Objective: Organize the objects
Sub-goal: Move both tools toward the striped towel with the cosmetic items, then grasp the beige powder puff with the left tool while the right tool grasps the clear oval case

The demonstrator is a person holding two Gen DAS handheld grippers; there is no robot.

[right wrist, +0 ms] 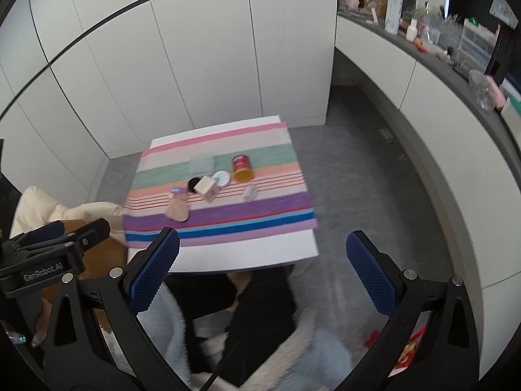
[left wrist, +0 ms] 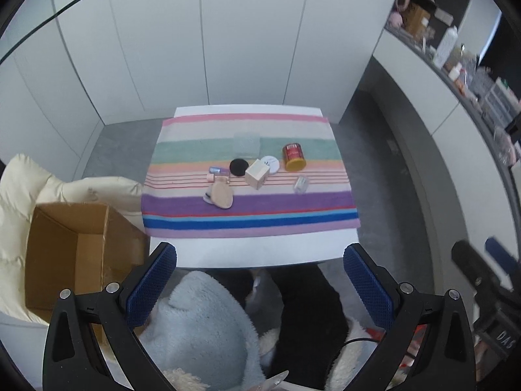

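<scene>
Small items clustered mid-towel on a table.

At the centre, a cube box; at its 9 o'clock, touching, a round pad; at 1 o'clock a flat round tin; at 2 o'clock, farther out, a can; at 12 o'clock a clear case; at 8 o'clock a sponge; at 4 o'clock a small clear packet. Off the table's 8 o'clock corner, an open carton.

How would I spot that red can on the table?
Find the striped towel covering the white table. Among the small items at its middle, the red can stands farthest right, upright, and alone has a yellow base.
</scene>
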